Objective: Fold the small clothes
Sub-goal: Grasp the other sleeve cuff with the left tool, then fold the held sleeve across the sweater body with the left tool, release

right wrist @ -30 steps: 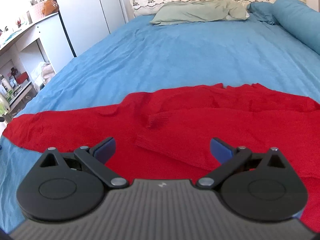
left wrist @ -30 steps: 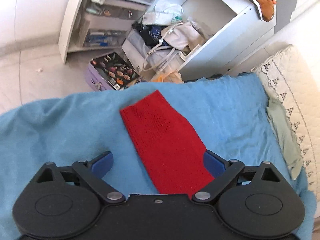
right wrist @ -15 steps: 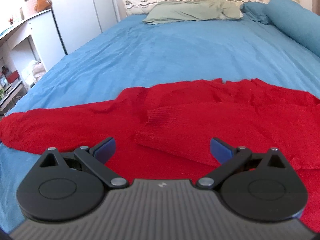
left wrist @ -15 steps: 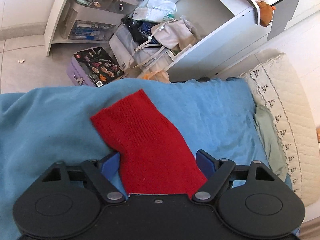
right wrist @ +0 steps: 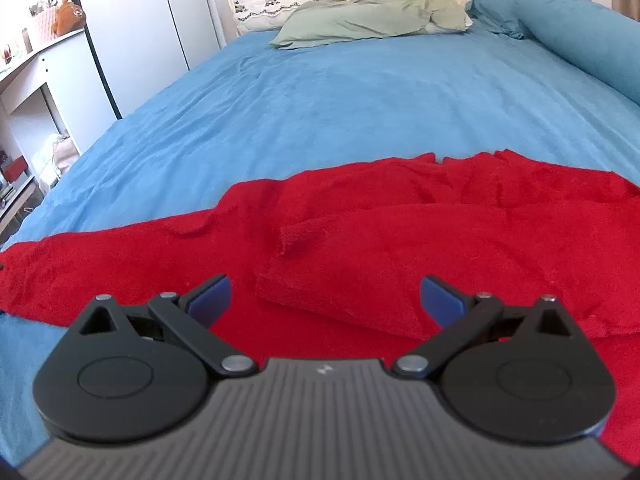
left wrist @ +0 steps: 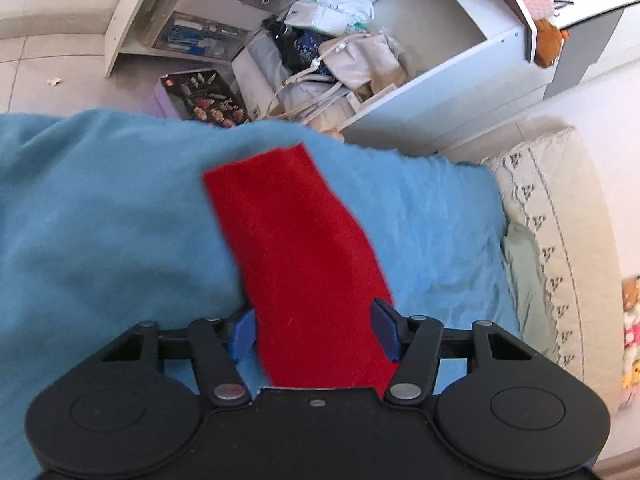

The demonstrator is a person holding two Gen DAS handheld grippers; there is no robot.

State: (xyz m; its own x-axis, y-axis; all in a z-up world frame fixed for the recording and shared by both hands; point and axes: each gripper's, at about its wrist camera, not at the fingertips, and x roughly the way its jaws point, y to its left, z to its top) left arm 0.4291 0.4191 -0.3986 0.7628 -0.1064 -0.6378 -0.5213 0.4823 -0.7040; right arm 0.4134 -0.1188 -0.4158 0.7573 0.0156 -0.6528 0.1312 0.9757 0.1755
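A red sweater (right wrist: pixel 400 232) lies spread on the blue bed (right wrist: pixel 360 92), near its foot. One sleeve is already laid across the body, its cuff (right wrist: pixel 304 236) pointing left in the right wrist view. The other sleeve (left wrist: pixel 296 248) stretches out towards the bed's edge, beyond which stands a cluttered shelf (left wrist: pixel 320 40).

The left claw (left wrist: pixel 316 332) straddles that outstretched sleeve, blue fingers (left wrist: pixel 242 330) set on either side of the cloth with the gap narrowed to about its width. Whether it has bitten yet I cannot tell; the picture is blurred. The right claw (right wrist: pixel 324 296) hangs wide open just above the folded sleeve, gripping nothing.

The step in hand looks like bringing the second sleeve in over the body. To do it well, I'd pinch both layers of the knit firmly and lift enough that the cuff clears the blanket instead of dragging it. Then carry it across in one arc and lay it flat over the first sleeve. The right claw could press the shoulder down as a hinge, so the body does not shift or bunch.
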